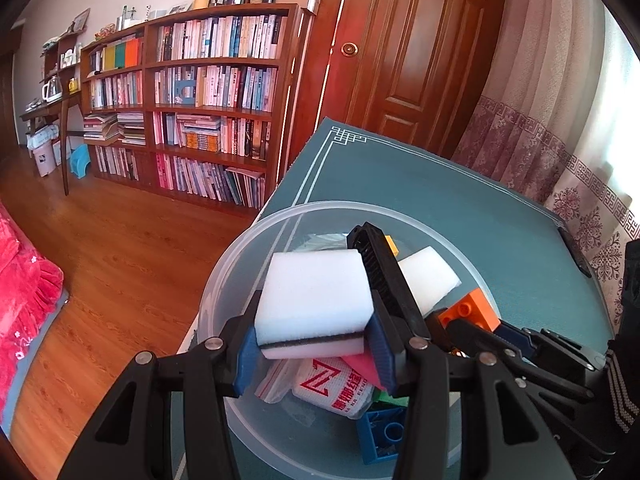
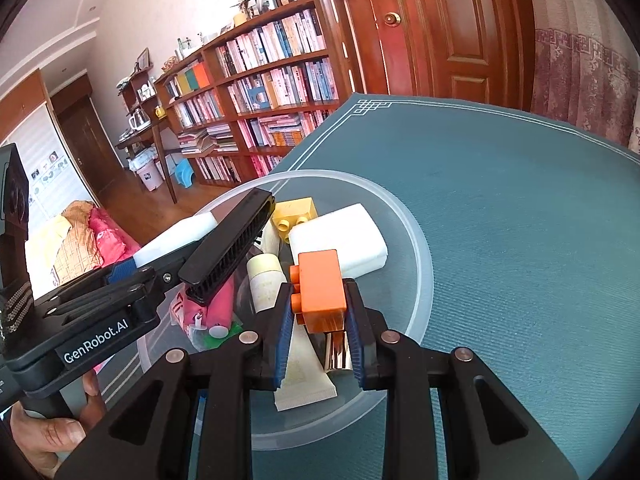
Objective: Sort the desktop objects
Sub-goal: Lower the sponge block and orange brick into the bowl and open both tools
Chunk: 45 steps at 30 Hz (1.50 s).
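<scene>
Both grippers hang over the clear round tub (image 2: 420, 264) near the desk's (image 2: 520, 208) left edge, left gripper (image 1: 314, 344) clamping a white sponge (image 1: 314, 300), right gripper (image 2: 320, 336) pinching an orange brick (image 2: 322, 284).

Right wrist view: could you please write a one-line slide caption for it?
Right gripper holds an orange block over the clear bowl; left gripper grips a white sponge.

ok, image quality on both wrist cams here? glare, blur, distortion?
Left wrist: heavy fisheye bend on the bookshelf and door, dark corner vignette, window blown out at right; sponge in the jaws sharp. Right wrist: same bend and vignette, red fringe along the door edge, glare off the gold cap; orange brick sharp.
</scene>
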Available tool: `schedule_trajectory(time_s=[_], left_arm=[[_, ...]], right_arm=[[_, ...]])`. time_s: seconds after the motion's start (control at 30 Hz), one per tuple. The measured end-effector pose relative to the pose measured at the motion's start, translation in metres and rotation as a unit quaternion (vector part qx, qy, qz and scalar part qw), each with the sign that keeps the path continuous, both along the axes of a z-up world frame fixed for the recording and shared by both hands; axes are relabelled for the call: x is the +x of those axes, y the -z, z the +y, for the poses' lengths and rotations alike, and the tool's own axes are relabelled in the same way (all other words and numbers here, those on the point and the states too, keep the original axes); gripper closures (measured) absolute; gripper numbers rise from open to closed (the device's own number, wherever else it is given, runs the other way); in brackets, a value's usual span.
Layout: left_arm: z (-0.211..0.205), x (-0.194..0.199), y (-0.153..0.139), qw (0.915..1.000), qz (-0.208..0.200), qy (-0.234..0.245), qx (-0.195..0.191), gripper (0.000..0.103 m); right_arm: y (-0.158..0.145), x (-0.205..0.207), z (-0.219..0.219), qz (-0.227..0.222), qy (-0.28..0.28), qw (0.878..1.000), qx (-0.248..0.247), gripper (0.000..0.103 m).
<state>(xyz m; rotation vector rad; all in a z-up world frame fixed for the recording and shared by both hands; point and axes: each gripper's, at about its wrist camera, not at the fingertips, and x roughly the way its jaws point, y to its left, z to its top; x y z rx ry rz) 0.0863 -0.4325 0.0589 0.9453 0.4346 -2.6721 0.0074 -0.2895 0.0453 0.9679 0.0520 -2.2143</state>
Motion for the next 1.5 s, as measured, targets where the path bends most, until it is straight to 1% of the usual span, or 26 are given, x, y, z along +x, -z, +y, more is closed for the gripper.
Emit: schedule_trajectory(time_s=[0.17,0.27,0.47,0.6,0.63,0.7,0.73,0.9,1.07,1.17,1.5], left_arm=[[0.002,-0.002,0.001,0.9996,0.000,0.018,0.024,0.048],[0.009,-0.004,0.000,0.9993,0.000,0.030,0.021,0.048],[0.021,-0.006,-0.005,0.9979,0.006,0.058,0.027,0.048],[0.027,-0.007,-0.008,0.9974,0.007,0.068,0.022,0.040],[0.027,-0.007,-0.008,0.9973,0.008,0.069,0.024,0.035],[0.026,-0.004,-0.011,0.9973,0.014,0.066,0.027,0.027],[0.026,-0.002,-0.012,0.9974,0.017,0.064,0.028,0.024],[0.023,0.004,-0.016,0.9982,0.017,0.053,0.022,0.023],[0.018,0.014,-0.013,0.9997,0.010,0.021,-0.004,0.022],[0.015,0.020,-0.012,0.9999,0.008,0.008,-0.011,0.021],[0.010,0.032,-0.009,0.9999,0.004,0.001,-0.016,0.021]], right_arm=[[0.001,-0.002,0.002,-0.006,0.003,1.000,-0.004,0.076],[0.000,0.000,0.002,-0.004,-0.001,1.000,-0.004,0.076],[0.000,0.005,0.004,0.001,-0.003,1.000,-0.002,0.075],[-0.001,0.004,0.009,0.002,0.002,1.000,-0.007,0.075],[0.000,0.004,0.010,0.001,0.004,1.000,-0.008,0.075],[0.000,0.003,0.012,-0.002,0.005,1.000,-0.011,0.075],[0.000,0.003,0.012,-0.004,0.006,1.000,-0.012,0.075],[-0.001,0.005,0.011,-0.007,0.002,1.000,-0.015,0.075],[-0.001,0.009,0.003,-0.007,-0.012,1.000,-0.009,0.075],[0.001,0.010,-0.001,-0.009,-0.019,1.000,-0.004,0.075],[0.001,0.012,-0.008,-0.010,-0.029,1.000,0.003,0.075]])
